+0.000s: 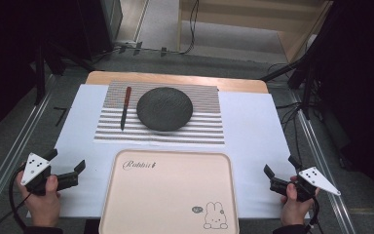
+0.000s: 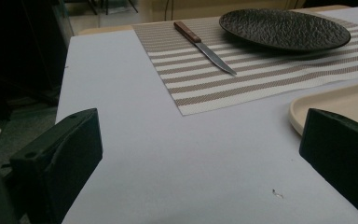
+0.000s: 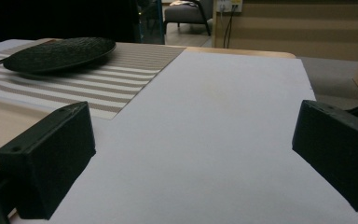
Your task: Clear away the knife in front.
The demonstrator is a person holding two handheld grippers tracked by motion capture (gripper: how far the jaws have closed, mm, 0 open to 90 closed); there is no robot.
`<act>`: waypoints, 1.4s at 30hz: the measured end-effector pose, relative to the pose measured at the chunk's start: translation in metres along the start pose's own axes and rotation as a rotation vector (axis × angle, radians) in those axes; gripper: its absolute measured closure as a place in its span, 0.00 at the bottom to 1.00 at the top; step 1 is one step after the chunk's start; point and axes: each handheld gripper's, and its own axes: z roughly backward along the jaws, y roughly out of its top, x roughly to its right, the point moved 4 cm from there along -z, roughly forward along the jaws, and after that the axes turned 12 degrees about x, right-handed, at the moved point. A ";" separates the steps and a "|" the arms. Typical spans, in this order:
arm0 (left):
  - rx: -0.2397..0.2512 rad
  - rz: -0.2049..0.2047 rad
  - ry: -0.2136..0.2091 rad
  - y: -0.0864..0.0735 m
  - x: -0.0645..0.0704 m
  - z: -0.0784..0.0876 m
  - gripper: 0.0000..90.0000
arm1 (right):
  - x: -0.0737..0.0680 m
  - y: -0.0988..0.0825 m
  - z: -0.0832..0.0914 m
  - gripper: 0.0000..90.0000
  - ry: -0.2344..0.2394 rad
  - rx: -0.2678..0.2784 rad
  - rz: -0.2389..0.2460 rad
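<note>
Left gripper (image 1: 66, 165) jaws spread wide, nothing between them, resting low at near left of the white table cover (image 1: 253, 146), just left of the beige tray (image 1: 168, 195); in the left gripper view its jaws frame bare cover with the tray's corner (image 2: 335, 100) at right. Right gripper (image 1: 280, 168) jaws also spread, empty, at near right of the cover, just right of the tray. Each is held by a hand, left hand (image 1: 44, 202), right hand (image 1: 294, 207). Farther off, a striped placemat (image 1: 199, 129) lies mid-table; a dark round plate (image 1: 164, 108) sits on it, knife (image 1: 125, 107) with wooden handle just left of the plate, also on the mat, tip toward the near side
</note>
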 end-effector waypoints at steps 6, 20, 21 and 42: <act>-0.004 -0.022 0.001 0.002 0.005 0.000 0.00 | -0.001 -0.001 0.002 0.00 0.006 0.004 0.000; -0.002 -0.027 -0.036 0.028 0.020 -0.006 0.00 | -0.002 -0.001 0.003 0.00 0.025 0.017 -0.004; -0.008 -0.028 -0.043 0.030 0.022 -0.008 0.00 | -0.002 -0.001 0.003 0.00 0.025 0.018 -0.007; -0.024 0.021 -0.122 0.071 0.025 -0.057 0.00 | -0.003 -0.001 0.003 0.00 0.041 0.020 0.004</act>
